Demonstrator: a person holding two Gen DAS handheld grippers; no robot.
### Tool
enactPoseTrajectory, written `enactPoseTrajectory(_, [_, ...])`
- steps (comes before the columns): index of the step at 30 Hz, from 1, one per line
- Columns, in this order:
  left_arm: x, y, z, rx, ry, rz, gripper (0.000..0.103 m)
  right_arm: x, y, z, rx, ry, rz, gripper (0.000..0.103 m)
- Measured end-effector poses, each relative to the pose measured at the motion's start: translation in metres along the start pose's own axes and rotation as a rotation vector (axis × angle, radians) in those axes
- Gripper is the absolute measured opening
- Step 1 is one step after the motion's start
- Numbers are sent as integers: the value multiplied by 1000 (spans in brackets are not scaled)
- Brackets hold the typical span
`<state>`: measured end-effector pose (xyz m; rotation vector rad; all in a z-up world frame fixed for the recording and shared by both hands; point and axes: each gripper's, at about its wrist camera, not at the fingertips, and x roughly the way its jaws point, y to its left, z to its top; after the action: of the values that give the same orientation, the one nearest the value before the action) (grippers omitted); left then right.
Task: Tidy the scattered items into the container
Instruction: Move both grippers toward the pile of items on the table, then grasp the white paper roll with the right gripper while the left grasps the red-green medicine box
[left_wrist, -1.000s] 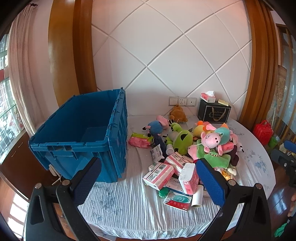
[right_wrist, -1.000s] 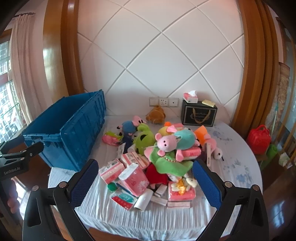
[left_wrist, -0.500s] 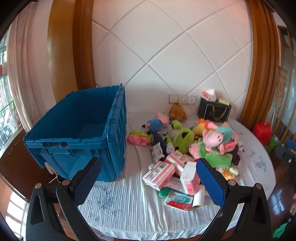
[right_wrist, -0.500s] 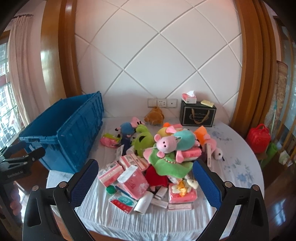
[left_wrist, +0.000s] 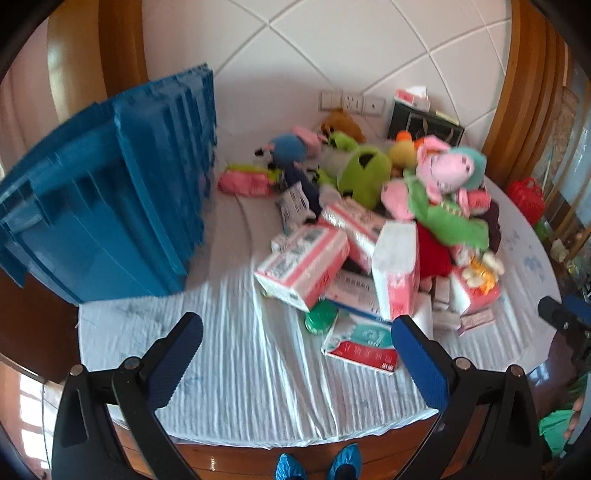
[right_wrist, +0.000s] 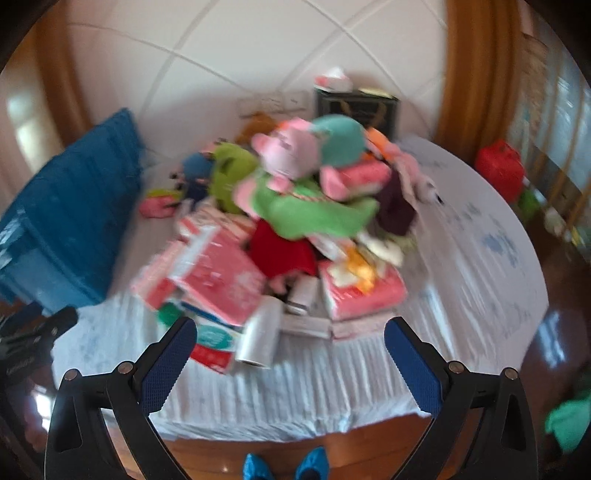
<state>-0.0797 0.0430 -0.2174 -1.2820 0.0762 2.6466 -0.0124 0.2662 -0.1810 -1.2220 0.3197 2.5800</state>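
**Blue pads wide, pile ahead**

Blue-padded left gripper (left_wrist: 295, 350) and right gripper (right_wrist: 290, 349) hover spread apart, holding nothing. Scattered boxes and plush toys sit heaped right of the blue crate (left_wrist: 110, 192). Best bet: pinch the near pink tissue pack (left_wrist: 303, 266) across its narrow sides.

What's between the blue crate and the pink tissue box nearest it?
Only bare white tablecloth. In the left wrist view nothing lies between the crate and the tissue box; the pink pouch lies farther back, beside the crate.
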Motion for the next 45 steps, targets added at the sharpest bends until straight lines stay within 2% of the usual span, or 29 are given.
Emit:
enactPoseTrajectory(5, [34, -22, -21, 16, 52, -30, 103, 29, -35, -21, 56, 62, -30, 101])
enactPoseTrajectory(6, [43, -26, -26, 14, 67, -24, 103, 34, -38, -24, 53, 76, -37, 95])
enactPoseTrajectory(9, [69, -42, -39, 12, 125, 0, 89, 59, -49, -31, 41, 127, -21, 79])
enactPoseTrajectory(14, [105, -66, -58, -49, 195, 28, 88, 98, -60, -37, 18, 194, 59, 67])
enactPoseTrajectory(19, [132, -99, -71, -55, 236, 58, 88, 127, -66, -34, -29, 222, 130, 67])
enactPoseTrajectory(24, [165, -112, -87, -65, 291, 38, 86, 144, -58, -35, -51, 244, 176, 67])
enactPoseTrajectory(25, [171, -111, -89, -65, 300, 45, 78, 146, -56, -35, -58, 247, 180, 67])
enactPoseTrajectory(29, [173, -84, -89, -80, 280, 114, 78, 154, -41, -35, -66, 263, 195, 67])
enactPoseTrajectory(32, [168, -42, -88, -108, 278, 193, 78, 160, -25, -39, -45, 278, 211, 68])
enactPoseTrajectory(37, [159, 22, -87, -109, 293, 297, 78, 173, 11, -52, -6, 312, 204, 79])
enactPoseTrajectory(39, [152, 41, -86, -114, 304, 284, 78, 175, 23, -54, 17, 310, 183, 81])
enactPoseTrajectory(41, [139, 54, -82, -133, 303, 215, 78, 178, 33, -56, 29, 307, 157, 81])
enactPoseTrajectory(43, [128, 53, -72, -128, 286, 151, 78, 181, 42, -57, 44, 306, 109, 81])
enactPoseTrajectory(45, [128, 47, -64, -102, 272, 135, 84, 183, 44, -58, 64, 302, 85, 81])
